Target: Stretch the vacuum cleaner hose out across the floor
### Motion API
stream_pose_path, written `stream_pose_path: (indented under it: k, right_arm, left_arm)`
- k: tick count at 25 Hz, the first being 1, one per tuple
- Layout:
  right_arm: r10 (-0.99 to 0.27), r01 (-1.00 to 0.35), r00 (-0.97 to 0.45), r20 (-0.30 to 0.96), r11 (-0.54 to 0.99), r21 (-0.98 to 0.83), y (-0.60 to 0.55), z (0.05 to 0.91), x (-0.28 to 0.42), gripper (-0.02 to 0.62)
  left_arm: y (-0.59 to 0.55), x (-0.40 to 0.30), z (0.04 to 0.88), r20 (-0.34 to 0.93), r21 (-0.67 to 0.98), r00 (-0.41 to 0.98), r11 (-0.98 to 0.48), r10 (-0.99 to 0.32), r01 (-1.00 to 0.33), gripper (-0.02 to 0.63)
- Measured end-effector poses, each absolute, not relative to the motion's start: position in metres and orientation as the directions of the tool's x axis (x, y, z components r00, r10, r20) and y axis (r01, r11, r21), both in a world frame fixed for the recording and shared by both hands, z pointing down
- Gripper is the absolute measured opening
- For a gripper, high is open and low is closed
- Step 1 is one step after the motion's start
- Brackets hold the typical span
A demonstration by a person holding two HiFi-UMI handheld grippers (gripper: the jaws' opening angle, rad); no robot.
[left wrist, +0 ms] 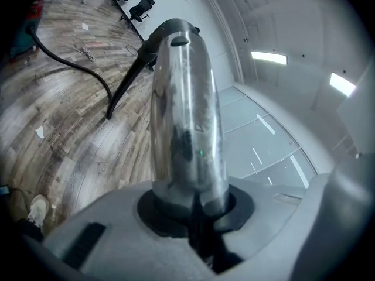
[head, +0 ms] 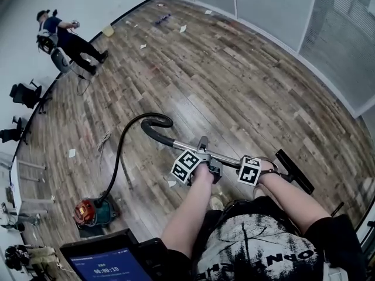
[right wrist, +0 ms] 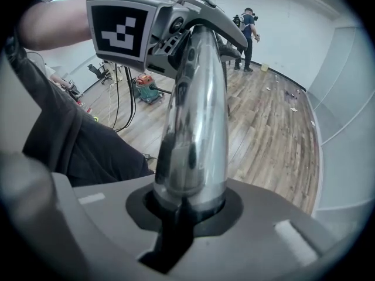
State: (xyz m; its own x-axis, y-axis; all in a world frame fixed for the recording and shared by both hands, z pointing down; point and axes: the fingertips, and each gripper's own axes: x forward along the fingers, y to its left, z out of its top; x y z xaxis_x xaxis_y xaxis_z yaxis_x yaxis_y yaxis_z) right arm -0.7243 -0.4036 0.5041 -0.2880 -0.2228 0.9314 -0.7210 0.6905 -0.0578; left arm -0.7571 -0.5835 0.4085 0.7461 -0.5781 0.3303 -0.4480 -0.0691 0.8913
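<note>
The left tool (left wrist: 190,199) and right tool (right wrist: 187,201) each clamp the shiny metal tube (head: 228,158). Its black hose (head: 119,156) curves across the floor (head: 246,81) to the vacuum cleaner (head: 94,211) by the left edge. Pulling harder may tip the cleaner, or the tube may slip.

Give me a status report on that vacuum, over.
Left gripper and right gripper both shut on the metal tube. Hose curved, not yet straight, running to the vacuum cleaner. Paper scraps on floor; another person far off.
</note>
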Motion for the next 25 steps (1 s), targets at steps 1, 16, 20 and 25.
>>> stream_pose_path:
  k: [1, 16, 20, 25]
  right_arm:
    - [-0.214, -0.716, -0.299, 0.930, 0.695, -0.070, -0.394, 0.505, -0.714, 0.069]
    - [-0.060, -0.528, -0.399, 0.915, 0.831, -0.176, -0.296, 0.494, -0.635, 0.069]
    - [-0.022, -0.489, -0.425, 0.905, 0.847, -0.209, -0.296, 0.494, -0.655, 0.069]
    - [-0.010, -0.467, -0.402, 0.916, 0.862, -0.196, -0.287, 0.510, -0.682, 0.069]
  left_arm:
    - [-0.575, -0.747, 0.410, 0.338, 0.887, 0.740, -0.065, -0.582, -0.456, 0.057]
    - [-0.472, -0.701, 0.407, 0.403, 0.868, 0.587, 0.089, -0.702, -0.489, 0.060]
    - [-0.471, -0.725, 0.407, 0.417, 0.860, 0.555, 0.116, -0.720, -0.497, 0.060]
    - [-0.460, -0.760, 0.426, 0.397, 0.875, 0.543, 0.127, -0.740, -0.467, 0.060]
